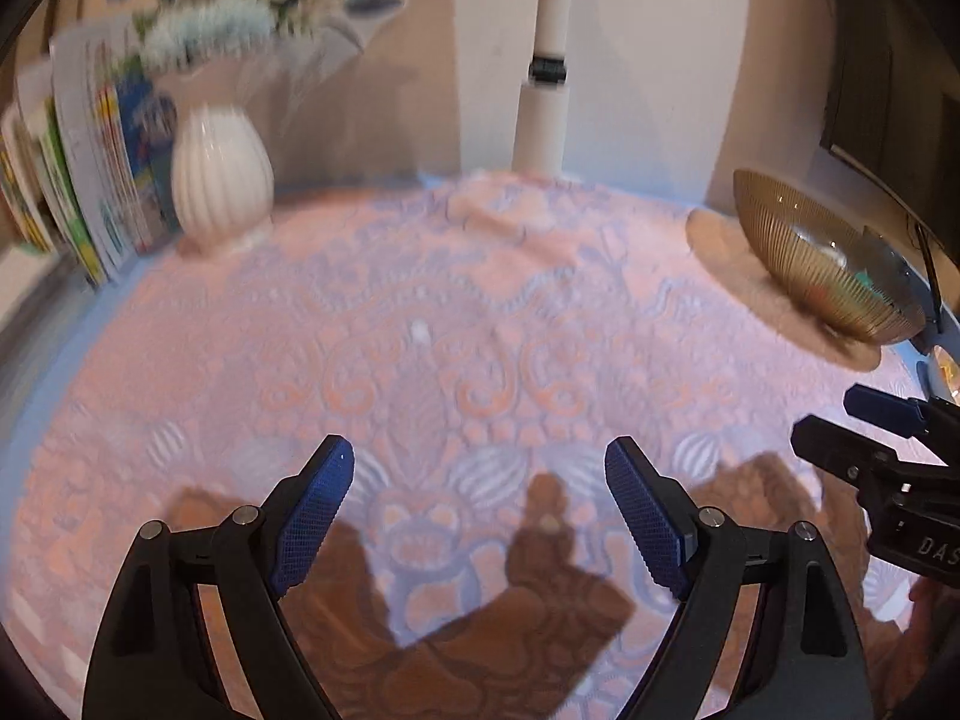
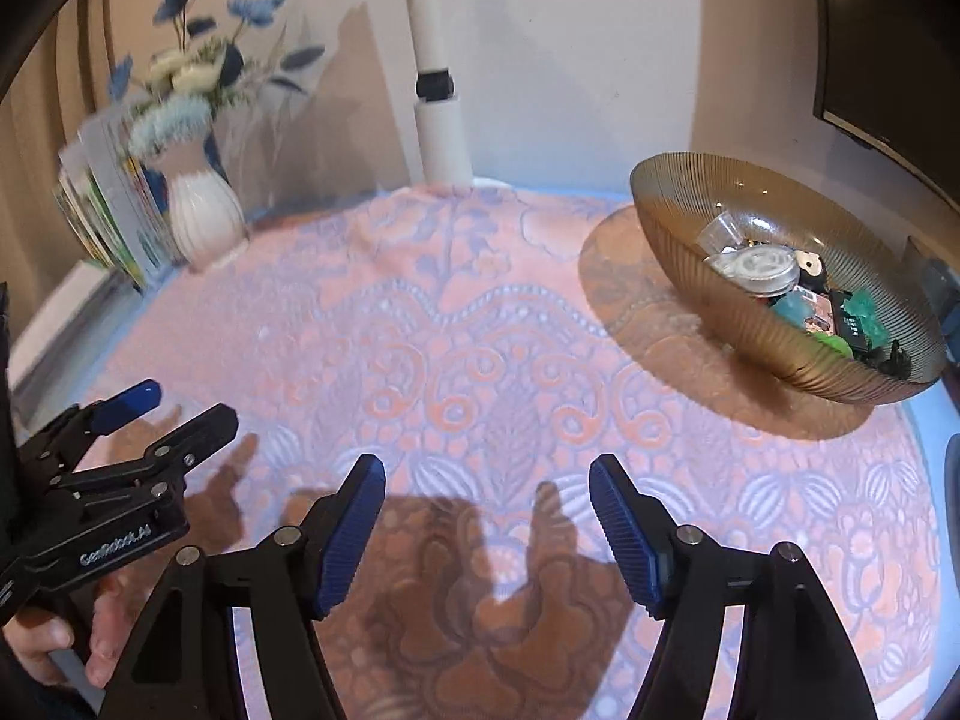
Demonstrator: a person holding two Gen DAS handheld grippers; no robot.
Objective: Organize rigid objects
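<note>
Your left gripper [image 1: 480, 516] and right gripper [image 2: 486, 531] both hover over the patterned cloth [image 2: 480, 360] with jaws spread wide and nothing between the pads; the cloth beneath them carries only their shadows.

The task's things, small rigid items [image 2: 798, 294], all lie heaped in the bowl [image 2: 720, 300] at the right rear of the table, well apart from both grippers; you can make out a clear cup-like piece, a round pale disc, dark pieces and green and teal bits, though most are too small to name.

Judged by look, the items are light, stiff and hard plastic, likely to slide off smooth pads or skid along the bowl wall; pinch each across its narrowest flat faces, top pieces first.

The bowl appears to be ribbed amber glass, so probably fragile and slippery, and it sits tilted in both views; avoid striking its rim.

A white vase [image 2: 204, 222] with flowers and upright books [image 2: 108, 210] stand at the left rear.
</note>
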